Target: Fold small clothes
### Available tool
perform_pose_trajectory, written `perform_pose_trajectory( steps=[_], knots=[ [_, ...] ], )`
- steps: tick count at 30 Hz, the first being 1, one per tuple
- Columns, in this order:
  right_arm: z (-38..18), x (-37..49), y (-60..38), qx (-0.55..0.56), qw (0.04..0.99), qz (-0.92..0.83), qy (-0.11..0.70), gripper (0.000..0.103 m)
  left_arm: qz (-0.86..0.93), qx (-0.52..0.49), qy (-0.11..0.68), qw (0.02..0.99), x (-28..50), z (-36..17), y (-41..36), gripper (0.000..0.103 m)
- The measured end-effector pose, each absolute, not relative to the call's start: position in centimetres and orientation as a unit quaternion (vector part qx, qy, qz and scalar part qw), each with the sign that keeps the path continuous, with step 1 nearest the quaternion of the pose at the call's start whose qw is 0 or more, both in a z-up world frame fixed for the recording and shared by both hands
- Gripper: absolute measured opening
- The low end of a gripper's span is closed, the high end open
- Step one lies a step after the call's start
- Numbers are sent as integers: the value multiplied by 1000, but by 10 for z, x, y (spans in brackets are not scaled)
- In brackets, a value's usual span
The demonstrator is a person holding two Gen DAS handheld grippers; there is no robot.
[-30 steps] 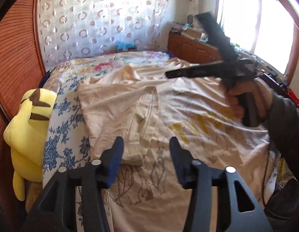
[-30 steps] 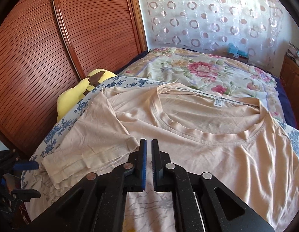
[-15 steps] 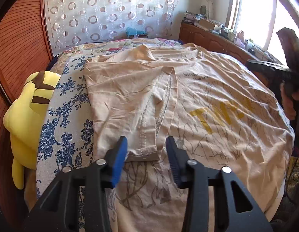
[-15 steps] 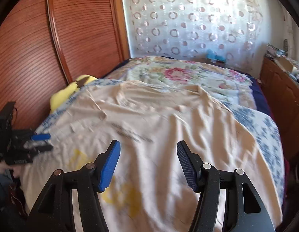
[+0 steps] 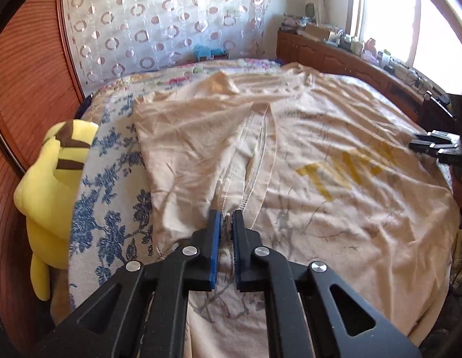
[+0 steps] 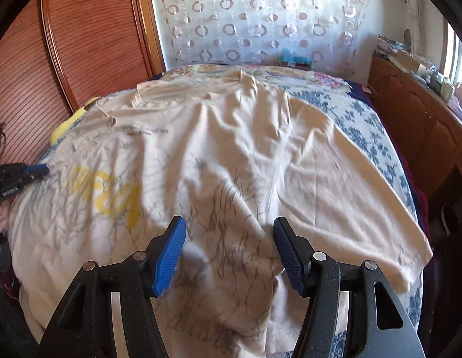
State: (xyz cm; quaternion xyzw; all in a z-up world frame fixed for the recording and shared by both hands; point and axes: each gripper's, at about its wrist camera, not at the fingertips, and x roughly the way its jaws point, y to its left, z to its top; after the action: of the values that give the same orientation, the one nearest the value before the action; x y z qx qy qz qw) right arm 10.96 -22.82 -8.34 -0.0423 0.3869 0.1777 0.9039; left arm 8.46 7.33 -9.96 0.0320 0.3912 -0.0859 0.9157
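The bed (image 5: 111, 208) carries your cream T-shirt (image 5: 335, 208), spread flat; it looks light, limp and prone to slide, so grip hems. Your left gripper (image 5: 226, 217) pinches the folded sleeve hem (image 5: 242, 179); your right gripper (image 6: 229, 238) hovers with jaws apart, empty.

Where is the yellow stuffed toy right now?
In the left wrist view the yellow stuffed toy sits at the left edge of the bed, wedged between the blue-flowered bedspread and the wooden wardrobe, left of the beige T-shirt.
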Motion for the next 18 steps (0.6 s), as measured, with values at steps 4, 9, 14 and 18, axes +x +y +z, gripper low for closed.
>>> perform_pose_trajectory(
  steps=[4, 9, 14, 18],
  knots=[
    [-83, 106, -226, -47, 905, 165, 388, 63, -92, 28, 373, 923, 69, -85, 65, 9],
    [-81, 99, -216, -69, 905, 152, 391, 63, -94, 35, 373, 922, 61, -81, 55, 21],
    [-81, 96, -207, -89, 905, 143, 390, 63, -114, 21, 359, 926, 64, -75, 48, 50],
    [-81, 98, -211, -84, 905, 146, 391, 63, -128, -1, 350, 928, 71, -73, 41, 77]
  ],
)
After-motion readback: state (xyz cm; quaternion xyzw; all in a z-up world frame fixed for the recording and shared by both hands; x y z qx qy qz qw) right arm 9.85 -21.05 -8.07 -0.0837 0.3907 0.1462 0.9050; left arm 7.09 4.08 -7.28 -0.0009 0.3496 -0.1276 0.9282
